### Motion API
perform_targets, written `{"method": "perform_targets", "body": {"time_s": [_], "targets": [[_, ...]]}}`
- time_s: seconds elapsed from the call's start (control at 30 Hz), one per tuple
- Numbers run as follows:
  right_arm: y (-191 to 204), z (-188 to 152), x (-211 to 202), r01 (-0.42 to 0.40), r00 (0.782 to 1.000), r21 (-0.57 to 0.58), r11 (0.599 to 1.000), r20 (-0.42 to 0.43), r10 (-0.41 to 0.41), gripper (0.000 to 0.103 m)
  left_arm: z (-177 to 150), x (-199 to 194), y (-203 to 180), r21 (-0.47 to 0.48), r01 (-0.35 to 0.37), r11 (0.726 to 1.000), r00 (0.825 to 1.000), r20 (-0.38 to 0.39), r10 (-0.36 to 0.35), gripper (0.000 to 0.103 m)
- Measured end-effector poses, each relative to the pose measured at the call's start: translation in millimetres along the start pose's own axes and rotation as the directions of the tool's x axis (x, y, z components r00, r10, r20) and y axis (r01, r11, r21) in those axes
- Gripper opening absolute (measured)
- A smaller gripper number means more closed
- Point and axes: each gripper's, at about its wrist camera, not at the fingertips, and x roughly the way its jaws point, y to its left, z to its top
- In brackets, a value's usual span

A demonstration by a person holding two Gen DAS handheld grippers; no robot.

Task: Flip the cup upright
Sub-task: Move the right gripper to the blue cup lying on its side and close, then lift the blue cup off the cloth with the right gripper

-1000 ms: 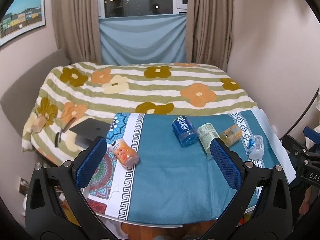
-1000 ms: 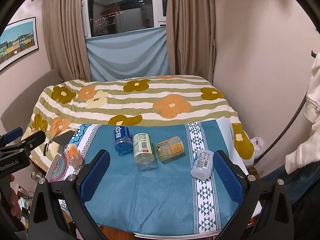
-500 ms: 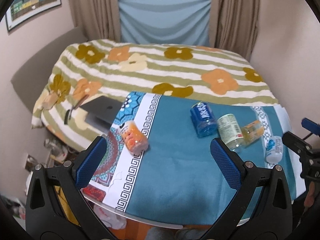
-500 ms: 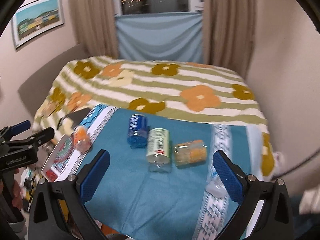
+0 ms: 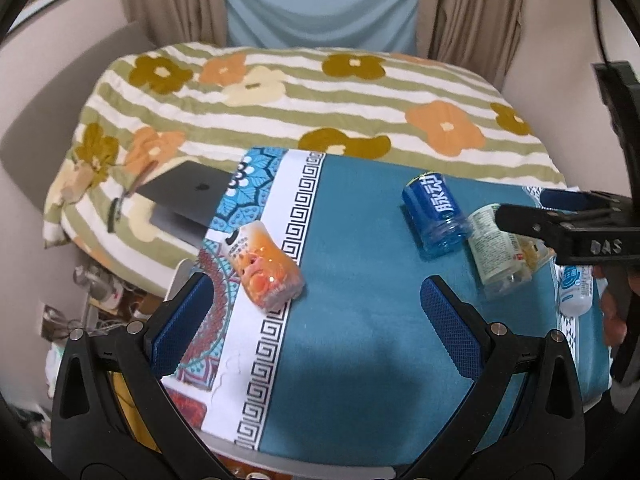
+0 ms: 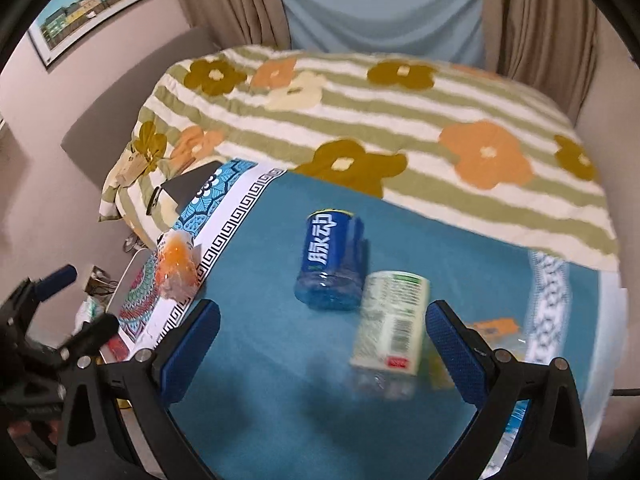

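Several cups lie on their sides on a teal cloth [image 5: 360, 320]. An orange cup [image 5: 262, 270] lies at the left, just ahead of my left finger; it also shows in the right wrist view [image 6: 178, 268]. A blue cup [image 5: 434, 216] [image 6: 330, 266] lies in the middle, and a pale green-labelled cup [image 5: 496, 250] [image 6: 390, 342] lies right of it. My left gripper [image 5: 320, 328] is open and empty above the cloth. My right gripper [image 6: 322, 350] is open and empty, with the blue and green cups just ahead of its fingers. It also enters the left wrist view's right edge [image 5: 560, 224].
A yellow-orange cup [image 6: 492, 330] and a small white bottle [image 5: 574, 290] lie at the cloth's right side. A grey laptop [image 5: 184, 200] lies on the flowered bedspread [image 5: 320, 108] beyond the table's left corner. Clutter sits on the floor at the left.
Both grippers have moved forward and down toward the table, so the cups look larger. The right gripper has swung left and now faces the blue and green cups. No cup has moved.
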Motion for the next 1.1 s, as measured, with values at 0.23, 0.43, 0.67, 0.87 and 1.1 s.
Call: {"method": "perform_targets", "body": {"time_s": [0.23,0.43,0.67,0.87,1.1], "targets": [[2.7,31.7,53.1,0.027,0.996,-0.004,1.0,-0.089,-0.027,0.097,18.2,42.6,11.2,0.028,0.055,0.998,0.997,-0.049,-0.054,0.103],[2.4,49.0,95.5,0.035,0.982,-0.034,0.999,-0.186,-0.041,0.088,30.3,66.7,18.0,0.036,0.111,0.993,0.99,-0.09,-0.107,0.103],[3.1,56.8,119.9,0.05,0.966,-0.067,0.997,-0.252,-0.065,0.087,38.6,76.4,27.0,0.037,0.135,0.99,0.987,-0.09,-0.131,0.103],[2.9,61.0,137.7,0.065,0.954,-0.077,0.995,-0.287,-0.085,0.074,40.1,86.0,31.7,0.034,0.156,0.987,0.983,-0.106,-0.152,0.103],[-0.6,57.5,147.5,0.075,0.945,-0.056,0.996,-0.316,-0.089,0.058,40.7,87.6,34.0,0.033,0.17,0.985,0.98,-0.111,-0.165,0.103]]}}
